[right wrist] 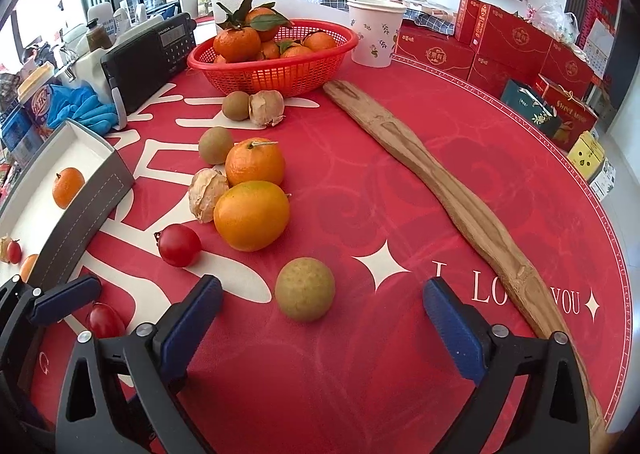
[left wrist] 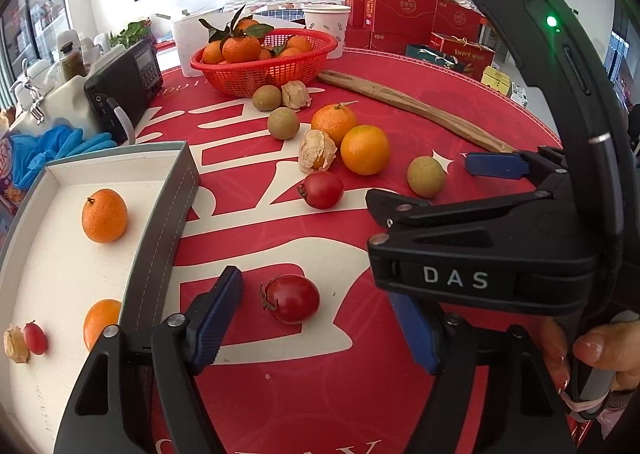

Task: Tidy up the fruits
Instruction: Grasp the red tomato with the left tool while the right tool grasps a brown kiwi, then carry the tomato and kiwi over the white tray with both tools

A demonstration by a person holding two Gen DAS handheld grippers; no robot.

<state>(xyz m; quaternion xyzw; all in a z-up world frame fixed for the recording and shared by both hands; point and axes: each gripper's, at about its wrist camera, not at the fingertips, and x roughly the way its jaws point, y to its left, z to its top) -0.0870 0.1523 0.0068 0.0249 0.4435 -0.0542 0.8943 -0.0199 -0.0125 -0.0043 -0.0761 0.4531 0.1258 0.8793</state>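
Observation:
My left gripper (left wrist: 316, 314) is open, its blue pads either side of a red cherry tomato (left wrist: 292, 299) on the red tablecloth. My right gripper (right wrist: 322, 318) is open around a round greenish-brown fruit (right wrist: 305, 289); it also shows in the left wrist view (left wrist: 426, 176). Loose on the cloth lie two oranges (right wrist: 251, 215), a second cherry tomato (right wrist: 179, 245), brown fruits (right wrist: 216, 145) and papery husked fruits (right wrist: 206, 195). A grey box with a white floor (left wrist: 60, 270) at the left holds two small oranges (left wrist: 104, 215), a small tomato (left wrist: 35, 338) and a husked fruit (left wrist: 15, 344).
A red plastic basket (right wrist: 276, 68) of leafy tangerines stands at the back. A long wooden stick (right wrist: 448, 190) lies diagonally on the right. A black radio (right wrist: 150, 54), blue gloves (right wrist: 86, 104) and a paper cup (right wrist: 374, 32) stand at the table's back edge.

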